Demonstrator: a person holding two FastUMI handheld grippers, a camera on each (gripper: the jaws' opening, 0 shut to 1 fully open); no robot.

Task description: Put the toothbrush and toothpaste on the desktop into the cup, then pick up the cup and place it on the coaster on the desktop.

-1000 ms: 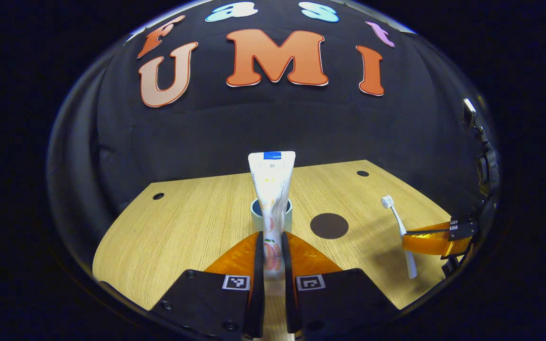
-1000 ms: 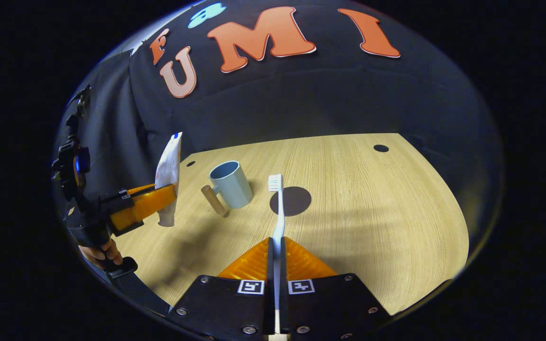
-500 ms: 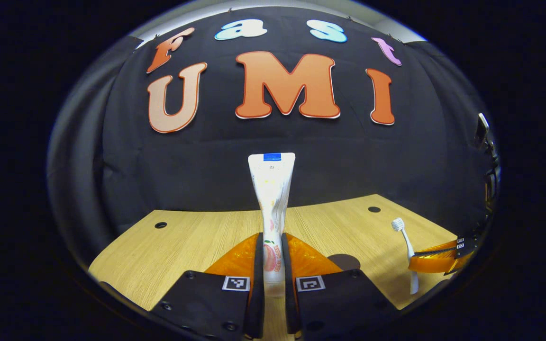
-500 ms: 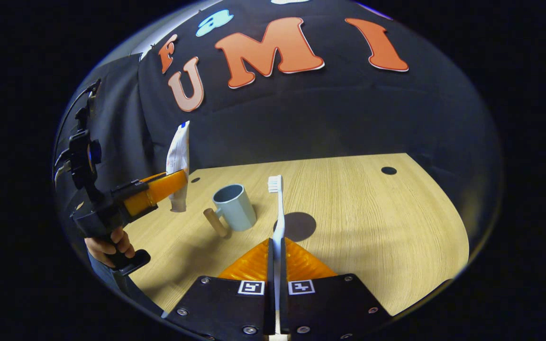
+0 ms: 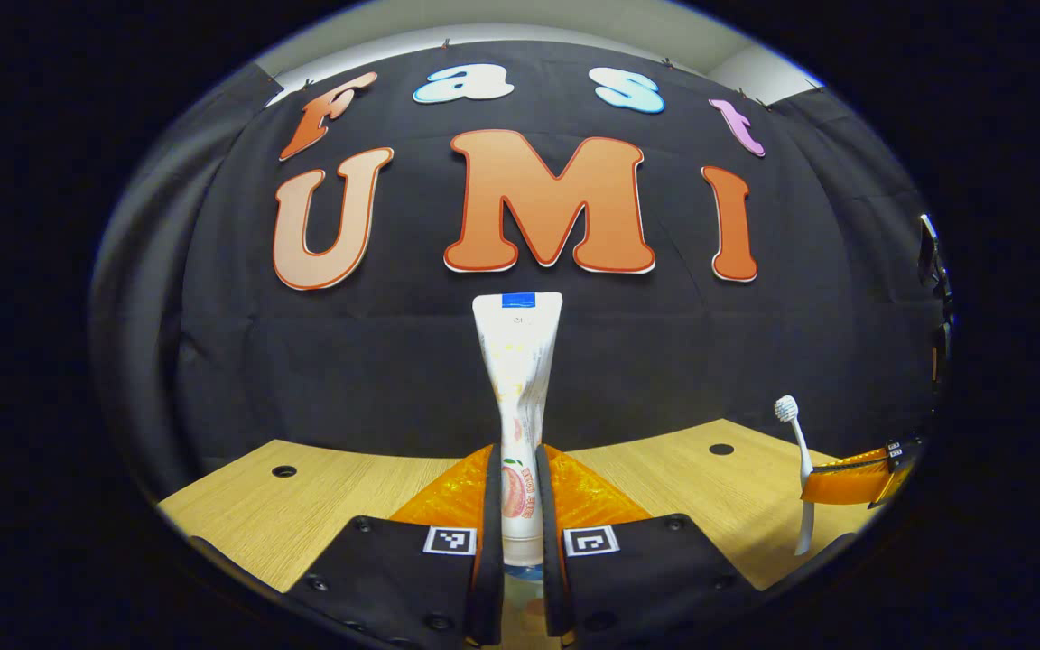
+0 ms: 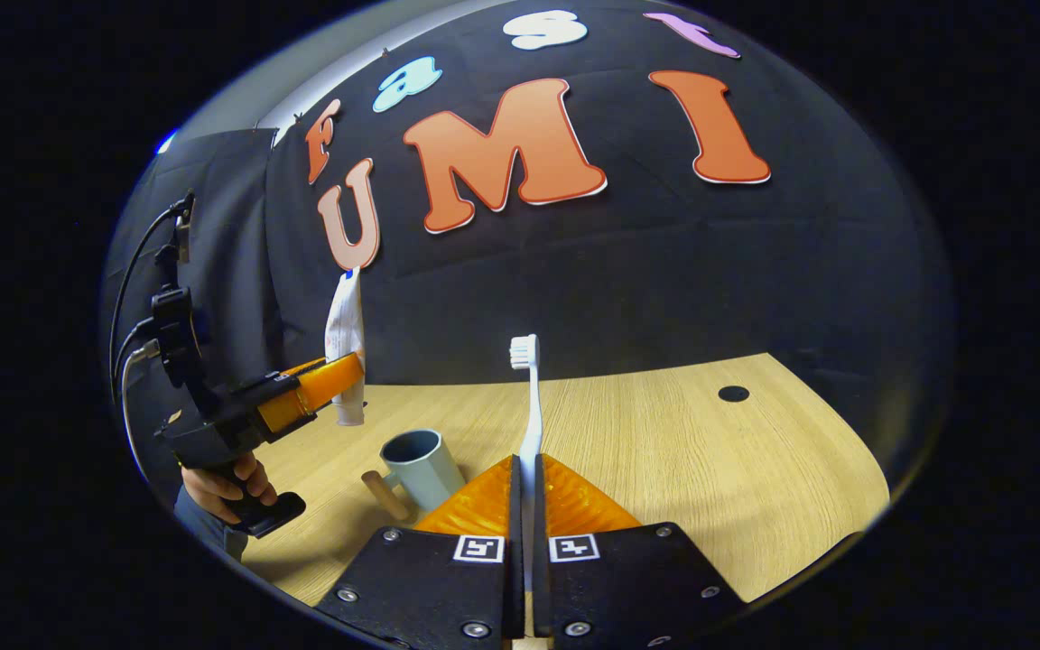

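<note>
My left gripper (image 5: 516,487) is shut on the white toothpaste tube (image 5: 517,361), which stands upright between its fingers, cap down, high above the desk. In the right gripper view that same gripper (image 6: 339,375) holds the tube (image 6: 342,329) above and left of the cup. My right gripper (image 6: 526,492) is shut on the white toothbrush (image 6: 529,397), bristles up. The left gripper view has it at the far right, the toothbrush (image 5: 798,451) upright in the gripper (image 5: 831,483). The pale blue cup (image 6: 421,465) with a wooden handle (image 6: 382,493) stands on the desk, open side up, below both grippers.
The wooden desktop (image 6: 710,460) has small dark holes (image 6: 733,394) near its back corners, one also at the left (image 5: 283,470). A person's hand (image 6: 222,474) grips the left gripper's handle. The black wall stands close behind the desk.
Both grippers have risen and tilted up with their loads. The cup slid lower in the right gripper view, and the dark round coaster left both views.
</note>
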